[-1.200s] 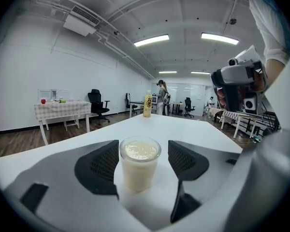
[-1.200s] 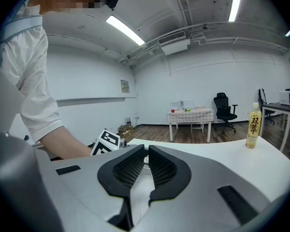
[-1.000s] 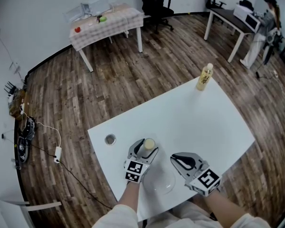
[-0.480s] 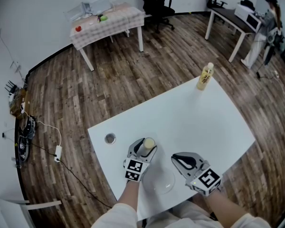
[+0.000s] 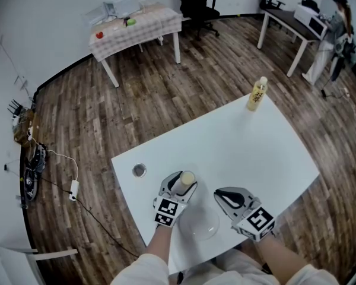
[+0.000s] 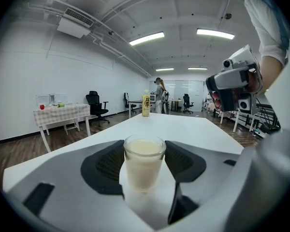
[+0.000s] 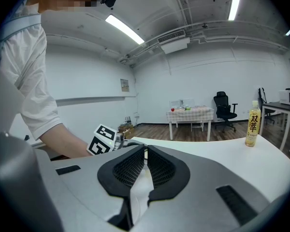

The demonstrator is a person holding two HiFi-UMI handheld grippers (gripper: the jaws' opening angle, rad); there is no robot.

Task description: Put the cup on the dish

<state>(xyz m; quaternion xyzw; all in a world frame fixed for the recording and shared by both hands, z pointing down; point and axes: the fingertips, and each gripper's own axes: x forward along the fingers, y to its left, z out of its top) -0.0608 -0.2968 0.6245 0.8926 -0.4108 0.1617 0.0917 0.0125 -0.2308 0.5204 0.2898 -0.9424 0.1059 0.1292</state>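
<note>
White table (image 5: 255,153) on a brown plank floor (image 5: 136,111), big white-walled room. Far end: a table with a checked cloth (image 5: 136,25), a black office chair (image 5: 193,5), and a person (image 5: 335,34) standing by a desk at the far right. On my table there is a yellow bottle (image 5: 256,95) upright near the far corner, and a small round metal thing (image 5: 139,170) near the left edge; cannot tell what it is.

My left gripper (image 5: 184,184) has the cup (image 5: 187,178) between its jaws. They have just been closing and both pads now sit against the glass sides. The cup is upright, clear glass, full of a pale creamy liquid almost to the rim.

The dish (image 5: 202,225) is clear glass, on the table near my edge, between my two grippers. The cup is just beyond the dish's far left rim, not on it. Cannot tell if its base touches the table.

My right gripper (image 5: 216,196) is to the right of the dish, pointing forward, jaws together with only a thin slit between the pads, gripping nothing.
</note>
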